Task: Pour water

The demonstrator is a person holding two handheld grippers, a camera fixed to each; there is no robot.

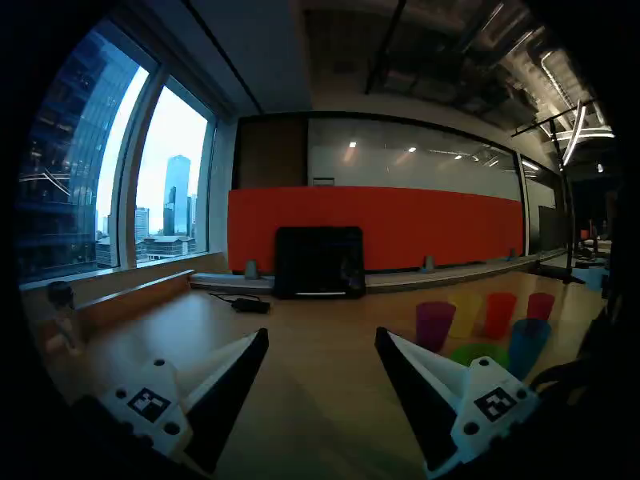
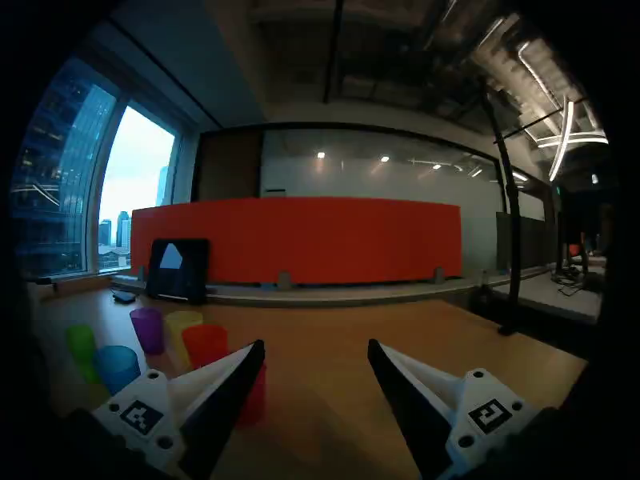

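Several coloured plastic cups stand in a cluster on the wooden table. In the left gripper view they are to the right: purple cup, yellow cup, orange cup, blue cup, green cup. My left gripper is open over bare table, left of the cups. In the right gripper view the cups are to the left: green cup, blue cup, purple cup, orange cup. A red cup is partly hidden behind the left finger. My right gripper is open and holds nothing.
A black screen leans against the orange partition at the table's far edge, with a black adapter and cable near it. Windows run along the left. A black pole rises at the right.
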